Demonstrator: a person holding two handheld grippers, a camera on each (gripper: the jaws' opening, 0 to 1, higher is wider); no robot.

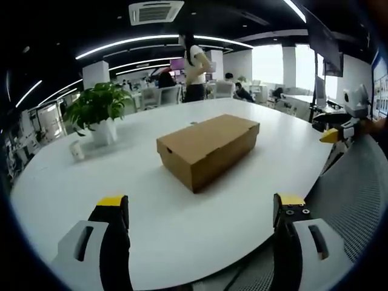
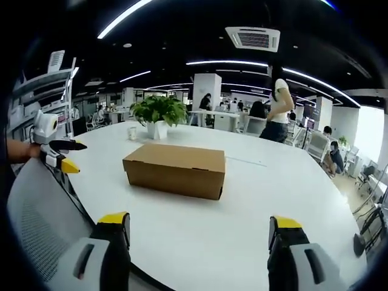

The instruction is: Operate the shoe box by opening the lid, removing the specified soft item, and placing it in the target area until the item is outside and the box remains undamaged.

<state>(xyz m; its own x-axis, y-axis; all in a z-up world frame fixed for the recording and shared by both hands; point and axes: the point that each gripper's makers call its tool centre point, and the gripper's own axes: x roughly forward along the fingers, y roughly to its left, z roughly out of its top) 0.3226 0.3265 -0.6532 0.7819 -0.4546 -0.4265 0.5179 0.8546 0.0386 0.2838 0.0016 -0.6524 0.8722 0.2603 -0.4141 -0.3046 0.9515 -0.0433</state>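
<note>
A: We are looking at the shoe box (image 1: pixel 208 149) first. It is sitting lid-down-closed on the white bench (image 1: pixel 182 236), out toward the middle, well ahead of both grippers. We are finding no brand, label or readable writing on the plain brown cardboard from either side.

B: Agreed. In the right gripper view we are seeing its long side face on (image 2: pixel 176 169), with a small notch along the lid edge; in the left gripper view we are seeing it cornerwise, one end and one long side.

A: The left gripper (image 1: pixel 200 212) is standing with its yellow-tipped jaws spread wide, holding nothing, low over the near bench edge. The right gripper (image 2: pixel 199 229) is standing likewise, jaws spread and empty.

B: We are also seeing each gripper from the other's camera: the right one at the far right of the left gripper view (image 1: pixel 339 134), the left one at the far left of the right gripper view (image 2: pixel 60 154), both off the bench edge above a grey mesh chair back (image 2: pixel 36 218).

A: A potted plant (image 1: pixel 100 112) in a white pot and a small white cup (image 1: pixel 77 150) are standing beyond the box, apart from it. A person (image 1: pixel 194 66) is standing past the bench.

B: The right gripper view is adding a ceiling air vent (image 2: pixel 253 37) and a white pillar (image 2: pixel 206 88); any writing there is too small for us to read.
</note>
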